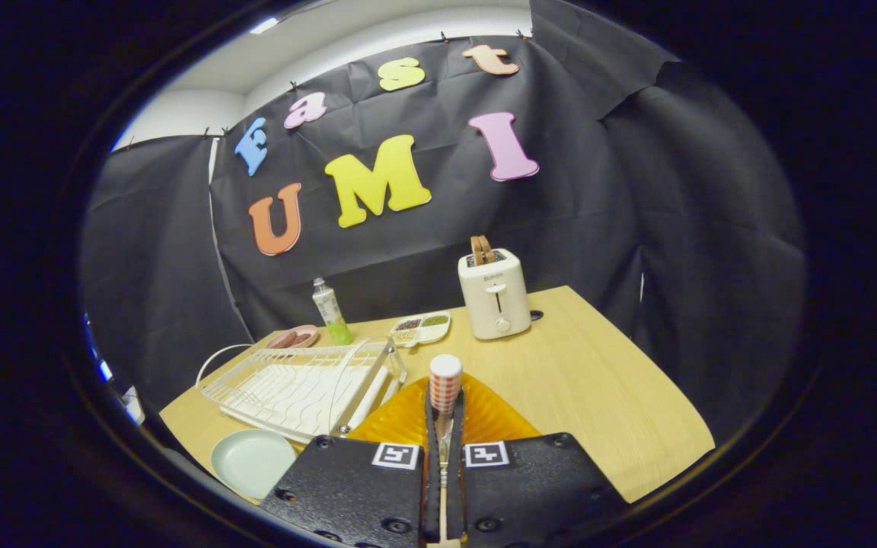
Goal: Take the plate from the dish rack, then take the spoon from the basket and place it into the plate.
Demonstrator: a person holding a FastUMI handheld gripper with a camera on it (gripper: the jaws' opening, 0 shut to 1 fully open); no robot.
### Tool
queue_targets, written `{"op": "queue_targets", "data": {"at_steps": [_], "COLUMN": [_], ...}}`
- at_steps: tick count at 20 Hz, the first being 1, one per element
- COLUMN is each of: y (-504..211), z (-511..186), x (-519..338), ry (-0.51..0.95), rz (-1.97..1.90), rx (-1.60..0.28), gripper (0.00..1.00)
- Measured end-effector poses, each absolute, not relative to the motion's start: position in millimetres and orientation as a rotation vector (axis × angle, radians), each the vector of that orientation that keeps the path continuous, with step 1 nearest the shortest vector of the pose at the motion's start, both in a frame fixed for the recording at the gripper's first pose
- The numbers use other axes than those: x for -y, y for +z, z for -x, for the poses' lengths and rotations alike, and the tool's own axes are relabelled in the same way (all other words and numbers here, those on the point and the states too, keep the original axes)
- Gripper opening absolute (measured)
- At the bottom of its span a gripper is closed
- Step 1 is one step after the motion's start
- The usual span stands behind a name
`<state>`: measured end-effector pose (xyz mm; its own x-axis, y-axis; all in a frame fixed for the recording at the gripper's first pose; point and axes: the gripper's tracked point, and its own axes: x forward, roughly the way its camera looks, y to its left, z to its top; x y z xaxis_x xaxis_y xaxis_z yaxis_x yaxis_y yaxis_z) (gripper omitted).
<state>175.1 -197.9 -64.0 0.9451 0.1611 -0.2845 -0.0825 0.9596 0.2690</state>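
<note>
My gripper [444,415] is shut on a spoon [445,379]. Its red-and-white checked handle with a white end sticks up from between the two fingertips. Directly under and beyond the fingers lies an orange ribbed basket [484,415]. A pale green plate [253,460] rests flat on the wooden table [598,380], to the left of the gripper and in front of the dish rack. The white wire dish rack [298,384] stands left of the basket with no plate in it. The spoon's bowl is hidden between the fingers.
A cream toaster [494,293] with bread in it stands at the back of the table. Left of it are a divided snack tray [421,327], a green-bottomed bottle [330,310] and a pink dish [294,336]. Bare tabletop spreads to the right.
</note>
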Motion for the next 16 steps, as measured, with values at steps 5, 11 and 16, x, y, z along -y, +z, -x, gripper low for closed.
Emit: {"op": "queue_targets", "data": {"at_steps": [5,11,16], "y": [6,36,3], "z": [-133,-82,-45], "x": [180,89,-17], "ry": [0.098,0.175,0.287], "rz": [-0.229,-0.183,-0.133], "rx": [-0.212,-0.177,-0.207], "gripper": [0.08,0.08,0.08]}}
